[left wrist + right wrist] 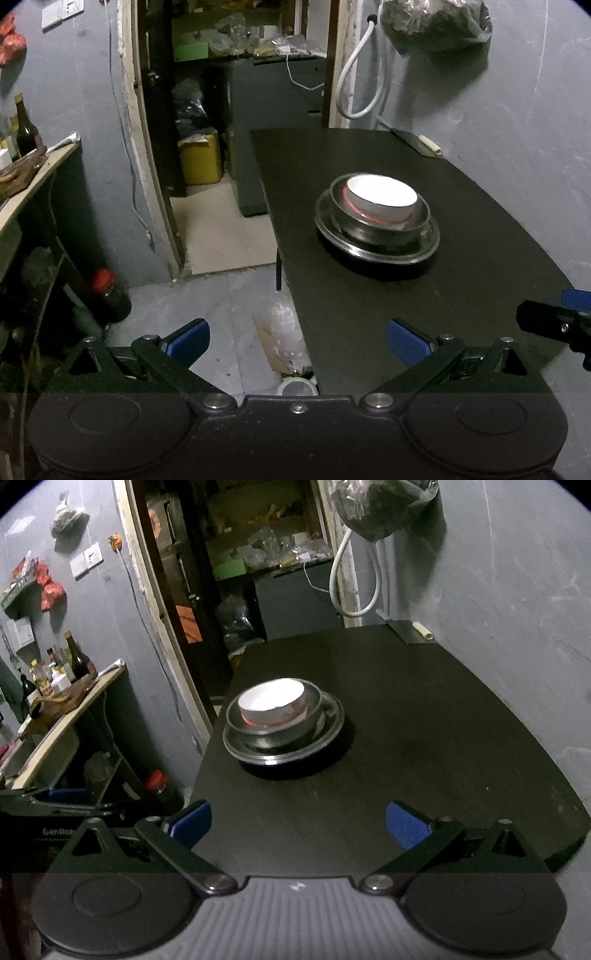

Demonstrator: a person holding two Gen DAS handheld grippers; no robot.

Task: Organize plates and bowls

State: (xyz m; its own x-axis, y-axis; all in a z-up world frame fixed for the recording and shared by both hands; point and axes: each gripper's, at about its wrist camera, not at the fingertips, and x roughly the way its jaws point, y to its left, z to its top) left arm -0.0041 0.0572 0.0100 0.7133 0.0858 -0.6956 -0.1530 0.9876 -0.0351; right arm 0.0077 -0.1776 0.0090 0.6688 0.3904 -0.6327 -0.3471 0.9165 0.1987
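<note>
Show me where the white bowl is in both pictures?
Left wrist view: the round white bowl sits right of centre, nested in a metal bowl on a glass plate.
Right wrist view: white bowl left of centre.
Shared landmark: looped white hose on the wall.

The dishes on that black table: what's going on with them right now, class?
A person holds two grippers, and neither touches anything. The left gripper and right gripper are both open, back from the stack. On the black table, a white bowl sits inside a metal bowl, which rests on a metal plate. The stacking looks done.
</note>
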